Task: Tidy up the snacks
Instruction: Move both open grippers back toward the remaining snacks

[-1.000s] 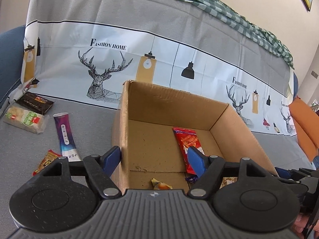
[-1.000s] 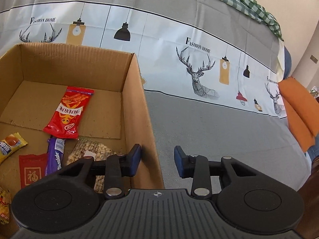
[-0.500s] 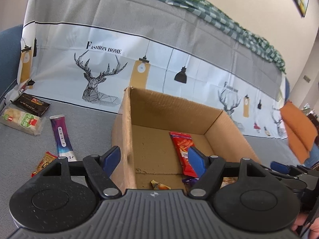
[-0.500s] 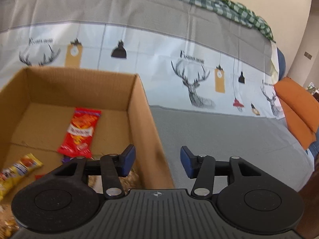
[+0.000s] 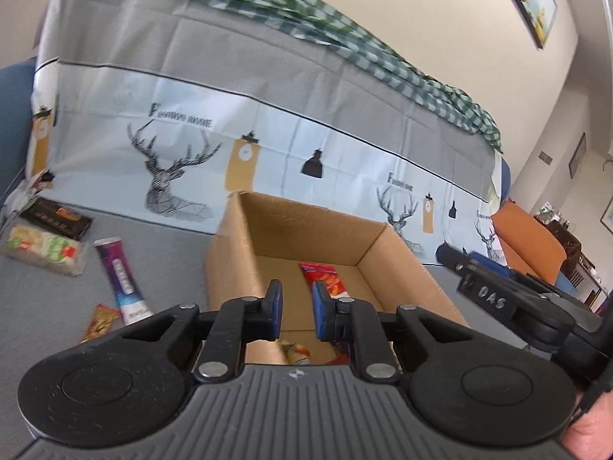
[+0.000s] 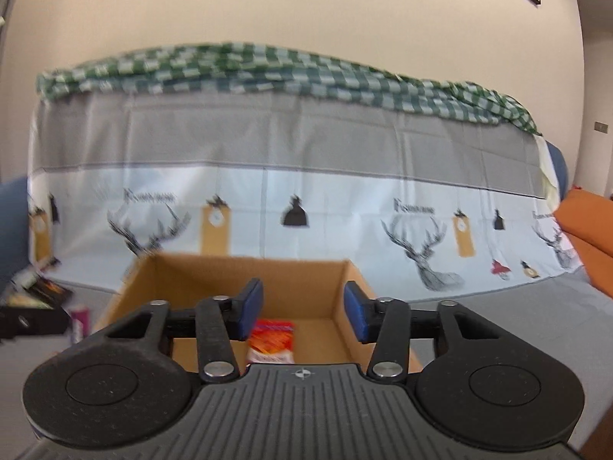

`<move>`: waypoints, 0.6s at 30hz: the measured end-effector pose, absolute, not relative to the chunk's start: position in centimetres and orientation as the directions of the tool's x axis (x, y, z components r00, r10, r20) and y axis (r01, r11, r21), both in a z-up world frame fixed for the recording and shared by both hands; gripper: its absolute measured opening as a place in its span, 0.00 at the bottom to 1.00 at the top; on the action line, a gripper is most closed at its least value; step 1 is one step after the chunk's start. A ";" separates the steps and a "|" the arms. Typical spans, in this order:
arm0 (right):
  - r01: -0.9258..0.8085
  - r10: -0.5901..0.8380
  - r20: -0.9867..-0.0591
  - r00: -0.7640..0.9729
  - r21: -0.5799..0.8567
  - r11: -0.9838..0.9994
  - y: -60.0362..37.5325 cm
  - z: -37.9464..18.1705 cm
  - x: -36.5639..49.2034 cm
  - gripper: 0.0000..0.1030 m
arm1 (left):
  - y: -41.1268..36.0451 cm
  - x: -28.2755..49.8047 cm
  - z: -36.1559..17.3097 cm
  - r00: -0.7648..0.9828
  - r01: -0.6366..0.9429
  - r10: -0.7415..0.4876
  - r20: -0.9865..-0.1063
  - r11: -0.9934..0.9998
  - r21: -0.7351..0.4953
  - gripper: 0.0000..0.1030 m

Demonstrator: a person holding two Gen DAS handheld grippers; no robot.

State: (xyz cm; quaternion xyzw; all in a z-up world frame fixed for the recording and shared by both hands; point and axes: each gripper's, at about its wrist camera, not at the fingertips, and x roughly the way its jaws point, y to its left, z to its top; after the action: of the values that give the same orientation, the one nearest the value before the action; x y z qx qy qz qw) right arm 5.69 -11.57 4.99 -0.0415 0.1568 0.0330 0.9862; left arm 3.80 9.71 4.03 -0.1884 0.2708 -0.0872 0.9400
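a: since both cameras look over the cardboard box (image 5: pixel 306 245), where do the two sets of tongs sit?

b: the left tongs (image 5: pixel 295 308) hang above the near edge of the box, level, with the two blue pads drawn in to a narrow gap and nothing between them. the right tongs (image 6: pixel 302 308) are level too, pointed at the box from the near side, pads spread wide and bare. from the left wrist view the right tongs (image 5: pixel 498 287) show at the far right, beyond the right wall of the box.

a: how many snacks lie in the box?

b: one red packet (image 5: pixel 325 280) lies flat on the box floor toward the far side; the right wrist view shows it too (image 6: pixel 272 339). one yellow wrapper (image 5: pixel 297 352) peeks out at the near edge, under the left tongs. other bits beside it are hidden, so i cannot count them.

a: and outside it?

b: four, all left of the box on the grey sofa seat (image 5: pixel 161 260). a dark bar (image 5: pixel 57 216) is farthest left and far, a pale green-and-white pack (image 5: pixel 42 247) just near of it, a purple tube (image 5: pixel 120 281) lying lengthwise between those and the box, and a small orange packet (image 5: pixel 99 318) nearest, touching the tube's near end.

a: what stands behind?

b: one deer-print cloth (image 6: pixel 306 207) over the sofa back, one green checked cloth (image 6: pixel 268 69) on top, one orange cushion (image 5: pixel 528 241) at the right.
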 end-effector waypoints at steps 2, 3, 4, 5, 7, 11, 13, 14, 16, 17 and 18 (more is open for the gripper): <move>-0.114 0.096 -0.286 0.953 -0.045 0.993 -10.2 5.4 4.9 0.34 | 11.4 3.8 4.0 0.830 0.037 -0.261 -0.493 0.907 -0.419 0.17; -0.132 0.117 -0.276 0.954 -0.036 0.991 -9.5 5.5 4.5 0.33 | 12.4 4.1 4.0 0.824 0.022 -0.256 -0.505 0.905 -0.424 0.17; -0.153 0.139 -0.269 0.953 -0.030 0.988 -8.6 5.6 4.3 0.32 | 13.3 4.4 4.0 0.819 0.009 -0.250 -0.517 0.906 -0.424 0.17; -0.172 0.159 -0.264 0.951 -0.028 0.985 -7.7 5.6 4.0 0.32 | 14.4 4.7 4.0 0.816 -0.005 -0.237 -0.527 0.909 -0.417 0.17; -0.218 0.205 -0.260 0.943 -0.019 0.976 -5.9 5.6 3.5 0.32 | 16.9 5.3 4.2 0.818 -0.042 -0.197 -0.540 0.916 -0.398 0.17; -0.285 0.262 -0.271 0.926 -0.052 0.957 -1.8 5.0 2.3 0.33 | 23.5 5.0 3.0 0.843 -0.173 -0.113 -0.525 0.868 -0.465 0.17; -0.323 0.294 -0.279 0.914 -0.061 0.944 0.1 4.7 1.9 0.33 | 26.9 4.6 1.2 0.822 -0.274 -0.097 -0.561 0.796 -0.539 0.17; -0.344 0.313 -0.283 0.907 -0.066 0.937 1.0 4.5 1.7 0.33 | 28.2 4.4 0.6 0.813 -0.324 -0.082 -0.576 0.759 -0.565 0.17; -0.383 0.347 -0.291 0.892 -0.078 0.920 2.8 4.2 1.3 0.33 | 30.1 4.1 0.1 0.813 -0.371 -0.065 -0.579 0.708 -0.601 0.17; -0.398 0.359 -0.295 0.885 -0.082 0.914 3.6 4.0 1.3 0.33 | 30.6 4.1 0.0 0.810 -0.385 -0.058 -0.584 0.699 -0.603 0.17; -0.411 0.370 -0.302 0.878 -0.085 0.908 4.5 3.8 1.3 0.33 | 31.0 4.1 -0.2 0.806 -0.397 -0.049 -0.590 0.694 -0.601 0.17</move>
State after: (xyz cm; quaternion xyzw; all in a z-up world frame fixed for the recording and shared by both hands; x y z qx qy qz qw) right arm 1.27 4.47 3.80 -0.0733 0.1411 0.2021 0.9664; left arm 4.10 30.98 -0.21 -0.3782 0.2947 0.0999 0.8718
